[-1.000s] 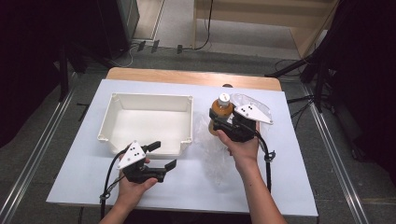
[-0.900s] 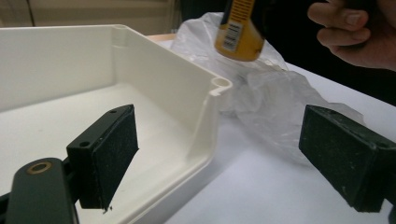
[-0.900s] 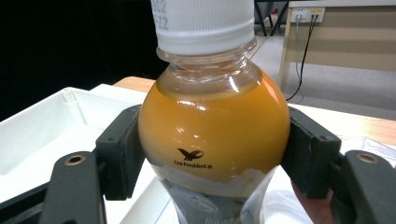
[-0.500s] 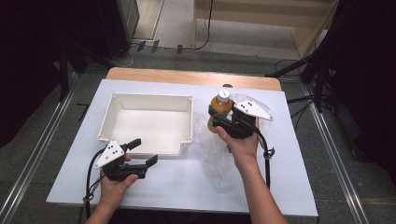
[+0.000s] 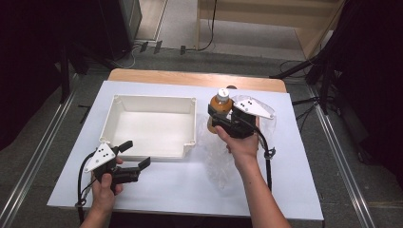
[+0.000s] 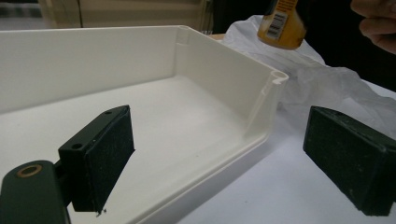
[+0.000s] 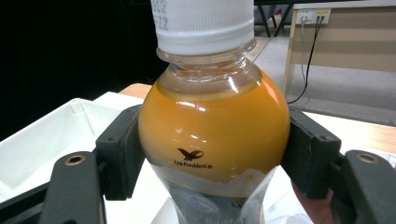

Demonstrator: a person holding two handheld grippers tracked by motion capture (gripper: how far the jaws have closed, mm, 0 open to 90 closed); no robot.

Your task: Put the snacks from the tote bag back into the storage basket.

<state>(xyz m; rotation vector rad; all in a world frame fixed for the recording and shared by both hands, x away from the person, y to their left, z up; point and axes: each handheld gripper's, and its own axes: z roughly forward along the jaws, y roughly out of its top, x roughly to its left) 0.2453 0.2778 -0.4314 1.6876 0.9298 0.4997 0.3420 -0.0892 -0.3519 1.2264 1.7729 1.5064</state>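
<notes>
Floor [image 5: 47, 156] of grey carpet surrounds my work area, with metal rails along both sides, black cables trailing at the far end and dark drapes hanging at left and right. Beyond that I see a pale wooden unit [image 5: 266, 23] against the far wall. My tabletop [image 5: 190, 185] is a flat white sheet, matte and smooth, with a strip of bare wood showing along its far edge.

On its left half sits the white plastic bin [image 5: 192, 126], rectangular, shallow, with rounded corner posts and glossy inner walls. Right of the bin lies a crumpled clear plastic bag [image 5: 218, 166], thin and wrinkled, touching the bin's right side in the left gripper view.

My right tool [image 5: 221, 116] is clenched on the juice bottle [image 7: 212, 126], its two black pads pressed against the bulging shoulder on either side. I hold the bottle upright above the far end of the bag, just right of the bin's far right corner. It is clear plastic, round-shouldered, filled with orange liquid, topped by a ribbed white cap [image 7: 203, 23], with a small bird logo printed on the front.

My left tool [image 5: 135, 154] is released, its jaws spread wide, one over the bin's near wall and one outside it, above the tabletop. Its pads [image 6: 109, 158] are dark, flat and slightly grainy.
</notes>
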